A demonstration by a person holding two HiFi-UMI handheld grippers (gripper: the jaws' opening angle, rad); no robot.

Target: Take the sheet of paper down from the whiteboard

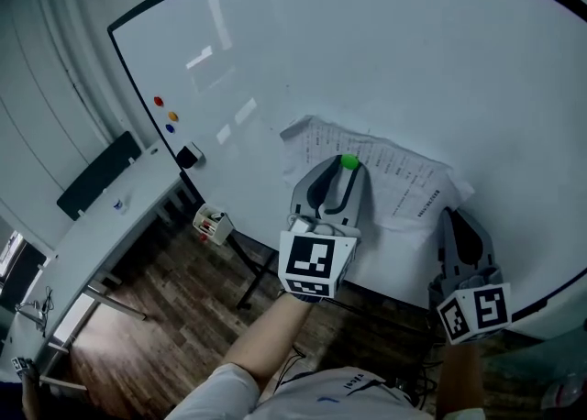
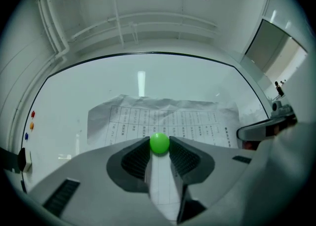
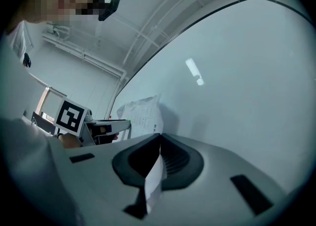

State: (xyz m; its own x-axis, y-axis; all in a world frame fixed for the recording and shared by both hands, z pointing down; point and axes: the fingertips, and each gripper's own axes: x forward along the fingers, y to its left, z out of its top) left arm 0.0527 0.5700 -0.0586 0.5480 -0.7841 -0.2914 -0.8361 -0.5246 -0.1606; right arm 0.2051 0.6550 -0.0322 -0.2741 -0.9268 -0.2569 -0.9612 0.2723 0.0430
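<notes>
- I see my left gripper pinching the green magnet that sits on the paper.
- My right gripper is clamped on the paper's edge (lower right corner).
- The paper lies crumpled against the whiteboard.

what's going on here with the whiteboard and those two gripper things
A person holds a gripper in each hand up at the whiteboard. The left gripper has its jaws closed on the green magnet that sits on the sheet of paper. The right gripper is clamped on the sheet's lower right edge. The sheet is wrinkled and not yet off the board.
</notes>
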